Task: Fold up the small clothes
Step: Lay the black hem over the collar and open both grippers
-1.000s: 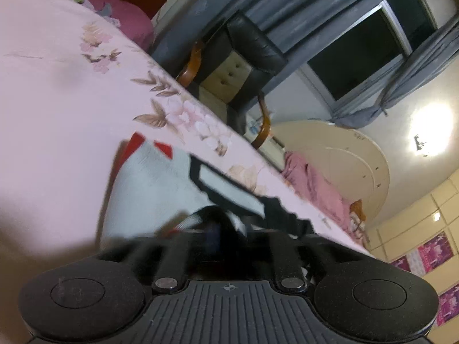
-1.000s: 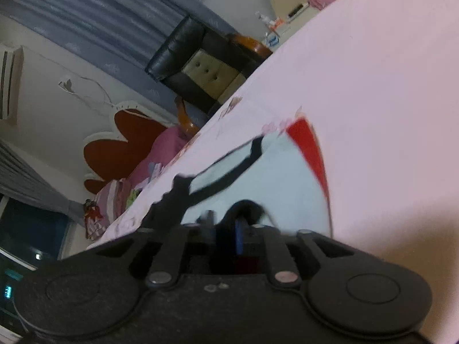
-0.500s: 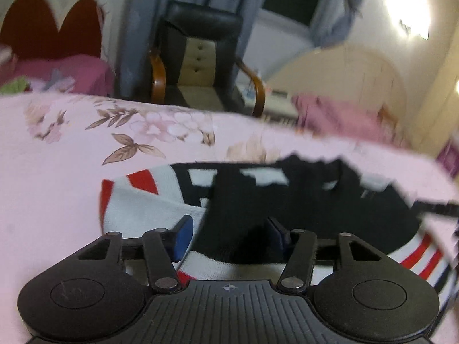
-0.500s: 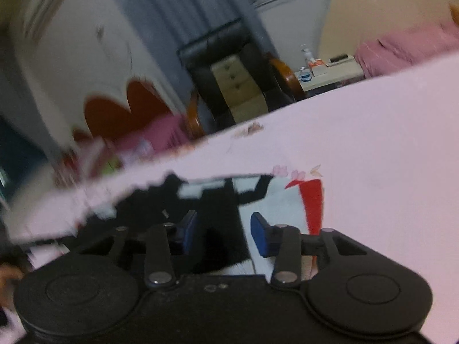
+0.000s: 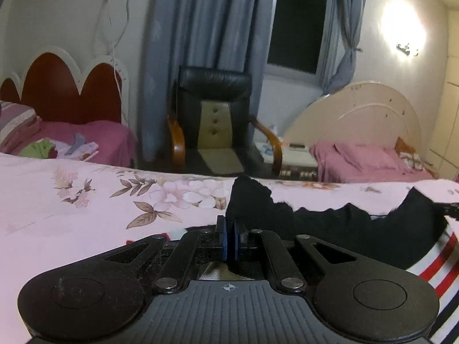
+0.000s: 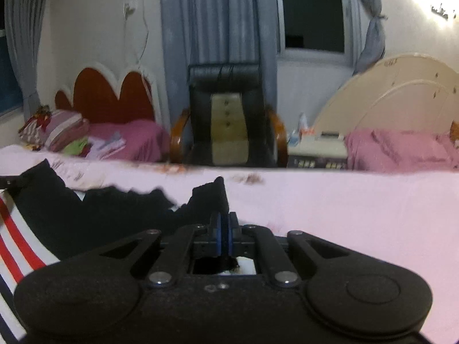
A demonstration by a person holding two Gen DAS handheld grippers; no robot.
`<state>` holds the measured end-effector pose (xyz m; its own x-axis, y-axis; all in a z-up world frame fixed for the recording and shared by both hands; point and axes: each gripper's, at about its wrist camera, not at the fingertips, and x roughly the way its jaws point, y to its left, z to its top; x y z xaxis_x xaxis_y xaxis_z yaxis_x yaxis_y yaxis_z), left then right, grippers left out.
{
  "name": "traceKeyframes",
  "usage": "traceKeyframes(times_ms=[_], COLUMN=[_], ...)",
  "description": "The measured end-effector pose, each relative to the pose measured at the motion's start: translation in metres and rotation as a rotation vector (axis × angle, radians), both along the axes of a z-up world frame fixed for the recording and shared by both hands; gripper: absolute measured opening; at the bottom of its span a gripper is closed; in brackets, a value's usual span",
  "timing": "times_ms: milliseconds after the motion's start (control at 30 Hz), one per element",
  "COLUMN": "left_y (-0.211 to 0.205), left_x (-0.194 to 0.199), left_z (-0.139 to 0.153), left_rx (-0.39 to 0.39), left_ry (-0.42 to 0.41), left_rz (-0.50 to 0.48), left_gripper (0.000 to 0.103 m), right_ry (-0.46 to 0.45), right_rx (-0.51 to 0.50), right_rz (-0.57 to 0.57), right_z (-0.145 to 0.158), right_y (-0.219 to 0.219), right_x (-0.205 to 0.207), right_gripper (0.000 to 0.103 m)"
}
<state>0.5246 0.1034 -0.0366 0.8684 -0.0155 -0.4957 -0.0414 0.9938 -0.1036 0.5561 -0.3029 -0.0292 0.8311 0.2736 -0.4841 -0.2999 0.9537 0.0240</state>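
Note:
A small black garment [image 5: 330, 229] with white, red and dark stripes [image 5: 436, 261] lies on the pink floral bedsheet [image 5: 71, 218]. My left gripper [image 5: 229, 228] is shut on a pinch of its black edge, which rises in a peak just beyond the blue pads. In the right wrist view the same garment [image 6: 100, 215] spreads to the left, stripes [image 6: 17, 238] at the frame edge. My right gripper [image 6: 224, 225] is shut on another raised peak of the black edge. The cloth under both gripper bodies is hidden.
Beyond the far edge of the bed stands a black leather armchair [image 5: 212, 123]. A red-headboard bed with piled clothes [image 5: 63, 146] lies at the left. At the right are a cream-headboard bed with a pink blanket [image 5: 367, 160] and a bedside table [image 6: 318, 146].
Both views have rolled to level. Half a second ago both pairs of jaws stood open over the garment; now each is shut on the black edge, lifted into a peak.

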Motion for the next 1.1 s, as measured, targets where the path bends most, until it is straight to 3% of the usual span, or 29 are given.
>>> traceKeyframes(times_ms=[133, 200, 333, 367, 400, 433, 500, 667, 767, 867, 933, 1000, 1033, 1100], left_y=[0.008, 0.008, 0.004, 0.006, 0.006, 0.001, -0.018, -0.097, -0.119, -0.1, -0.066, -0.032, -0.022, -0.017], left_x=[0.022, 0.021, 0.021, 0.021, 0.014, 0.006, 0.003, 0.016, 0.019, 0.012, 0.003, -0.005, -0.006, -0.009], left_z=[-0.033, -0.043, -0.04, -0.034, -0.025, -0.015, -0.003, -0.012, -0.031, -0.038, -0.037, -0.035, -0.035, -0.034], left_rx=[-0.003, -0.009, 0.006, -0.009, -0.006, 0.01, 0.023, 0.007, 0.043, 0.072, 0.132, 0.106, 0.092, 0.059], left_ry=[0.13, 0.119, 0.122, 0.12, 0.086, 0.033, -0.002, 0.071, 0.116, 0.118, 0.123, 0.122, 0.129, 0.119], left_rz=[0.064, 0.084, 0.081, 0.088, 0.1, 0.103, 0.043, -0.153, -0.194, -0.192, -0.124, -0.076, -0.066, -0.067], left_gripper=[0.004, 0.004, 0.007, 0.019, 0.028, 0.042, 0.042, 0.044, 0.057, 0.057, 0.057, 0.056, 0.051, 0.05], right_ry=[0.105, 0.151, 0.16, 0.153, 0.115, 0.064, 0.05, 0.135, 0.163, 0.153, 0.139, 0.152, 0.168, 0.181], right_rx=[-0.021, -0.038, -0.017, -0.03, -0.053, -0.063, -0.029, -0.087, -0.125, -0.182, -0.237, -0.217, -0.187, -0.149], right_rz=[-0.063, -0.079, -0.081, -0.087, -0.101, -0.103, -0.033, 0.118, 0.146, 0.14, 0.056, -0.032, -0.039, -0.024], right_z=[-0.024, -0.042, -0.04, -0.035, -0.026, -0.017, -0.003, -0.015, -0.028, -0.034, -0.031, -0.03, -0.03, -0.028], right_y=[-0.004, -0.007, -0.011, -0.009, -0.006, -0.004, 0.006, 0.077, 0.104, 0.096, 0.068, 0.03, 0.017, 0.009], right_x=[0.027, 0.031, 0.031, 0.028, 0.021, 0.011, 0.002, 0.003, 0.005, 0.003, 0.003, 0.006, 0.007, 0.007], right_gripper=[0.005, 0.005, 0.009, 0.017, 0.037, 0.042, 0.035, 0.03, 0.033, 0.033, 0.032, 0.032, 0.032, 0.032])
